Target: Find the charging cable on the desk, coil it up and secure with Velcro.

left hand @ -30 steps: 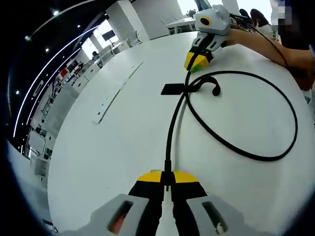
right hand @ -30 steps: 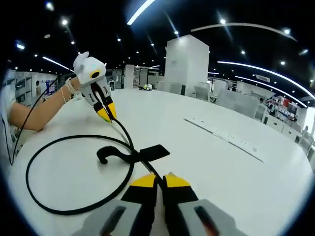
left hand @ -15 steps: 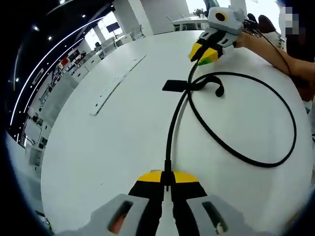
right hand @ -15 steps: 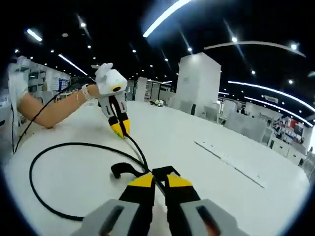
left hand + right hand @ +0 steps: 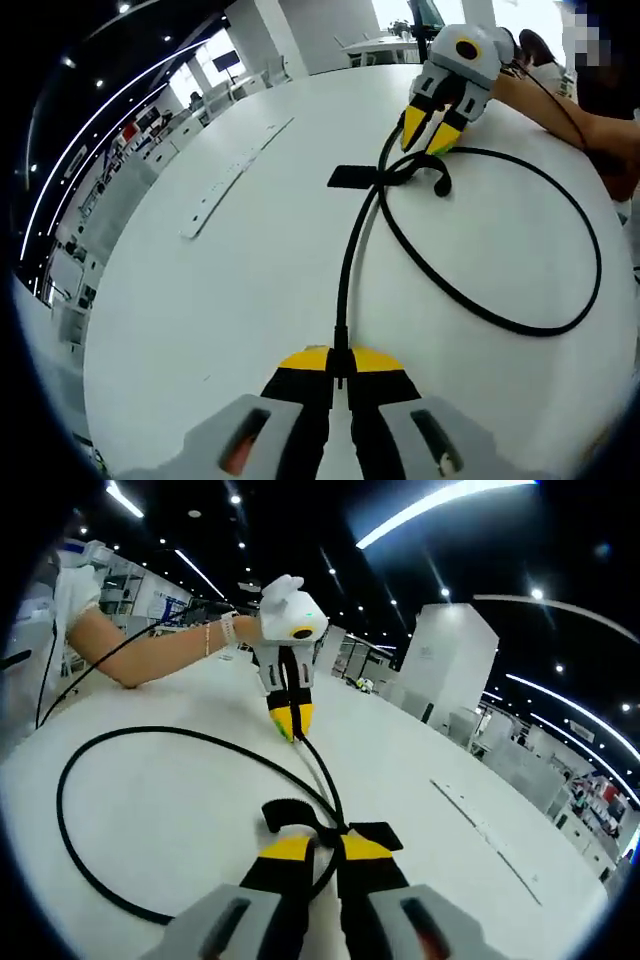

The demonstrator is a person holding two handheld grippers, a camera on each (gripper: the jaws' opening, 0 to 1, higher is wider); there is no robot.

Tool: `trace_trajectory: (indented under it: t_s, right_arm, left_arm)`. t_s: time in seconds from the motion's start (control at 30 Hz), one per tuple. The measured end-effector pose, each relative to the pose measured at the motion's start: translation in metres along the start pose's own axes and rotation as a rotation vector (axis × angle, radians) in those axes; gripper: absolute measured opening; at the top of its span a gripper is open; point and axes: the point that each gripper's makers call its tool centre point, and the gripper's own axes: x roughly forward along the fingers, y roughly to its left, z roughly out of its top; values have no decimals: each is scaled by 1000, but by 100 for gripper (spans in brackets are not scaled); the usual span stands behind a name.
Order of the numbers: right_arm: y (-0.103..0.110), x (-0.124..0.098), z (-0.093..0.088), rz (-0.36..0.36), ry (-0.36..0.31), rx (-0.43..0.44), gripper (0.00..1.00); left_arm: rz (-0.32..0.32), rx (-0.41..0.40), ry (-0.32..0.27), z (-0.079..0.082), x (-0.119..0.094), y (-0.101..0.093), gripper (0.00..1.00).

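Black cable (image 5: 470,300) lies on the white tabletop (image 5: 230,300) in one wide loop that crosses itself beside a flat black Velcro strap (image 5: 352,178). One end of the cable curls into a short hook (image 5: 436,180) next to that crossing.

Left gripper (image 5: 340,372): yellow-tipped fingers pressed together, pinching the cable at the near end of a straight run that leads to the crossing. In the right gripper view this gripper (image 5: 290,720) stands nose-down on the far side of the loop, with the cable (image 5: 120,750) running from its tips.

Right gripper (image 5: 316,848): fingers spread slightly, with the crossing and the strap (image 5: 385,833) just ahead of the tips. No contact with the cable can be confirmed. In the left gripper view this gripper (image 5: 432,128) hangs just above the crossing with its tips apart.

Step in hand, as judged: coiling. One loop is formed; the strap lies flat and is not wrapped, so securing is not yet done.

Next move, as judged:
- Lower the right gripper onto the crossing and pinch both strands together
- Keep the left pinch firm so that the straight run does not slip
- Feed the slack round into a tighter coil, then wrap the strap around the bundle

Risk: the loop may spring open if the crossing is missed
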Motion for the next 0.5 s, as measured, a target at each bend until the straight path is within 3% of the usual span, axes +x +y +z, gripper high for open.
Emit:
trace_trajectory:
  t_s: [0.2,0.5]
  right_arm:
    - [3,12,0,-20,7,-52,10]
    - [1,9,16,-37,-66,-56,8]
  left_arm:
    - [-1,4,-5,0,0,1,6]
    - [-1,7,-7,0,1,0,6]
